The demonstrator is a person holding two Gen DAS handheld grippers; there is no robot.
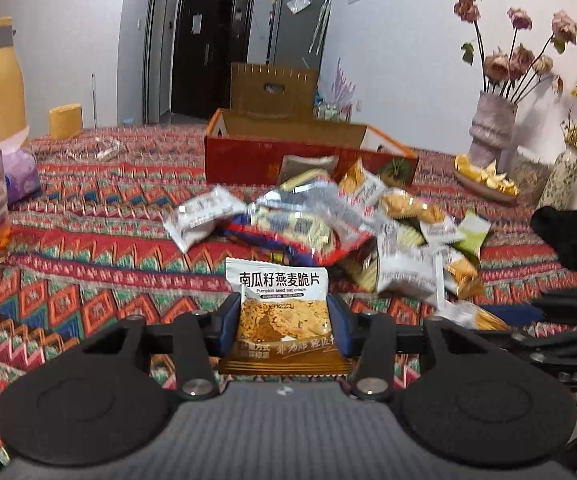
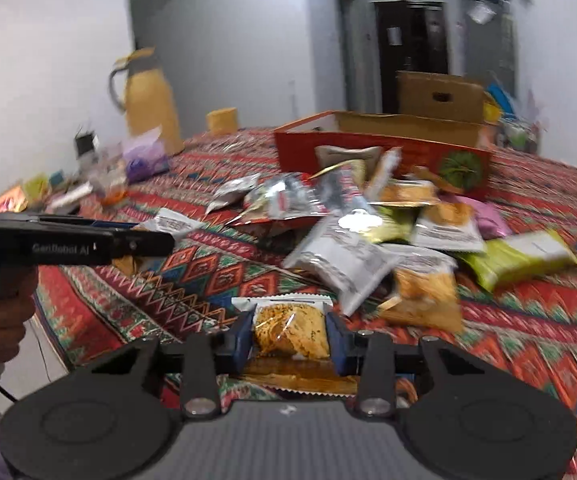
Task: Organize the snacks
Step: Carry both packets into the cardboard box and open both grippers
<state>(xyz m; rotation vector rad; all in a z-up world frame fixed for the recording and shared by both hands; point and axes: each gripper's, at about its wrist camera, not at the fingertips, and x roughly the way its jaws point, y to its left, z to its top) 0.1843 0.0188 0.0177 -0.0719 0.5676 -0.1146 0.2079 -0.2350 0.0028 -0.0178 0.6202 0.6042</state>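
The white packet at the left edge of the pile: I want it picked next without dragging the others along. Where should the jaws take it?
Take the white packet by its free lower-left corner, coming from the open tablecloth side. Its right end seems tucked against the red-edged bag, while the left end juts clear of the pile.

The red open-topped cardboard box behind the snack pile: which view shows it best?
The left wrist view: the red open-topped cardboard box is sharp, nearly frontal, its raised flap visible. The right wrist view shows it blurred, at an angle, partly hidden by packets.
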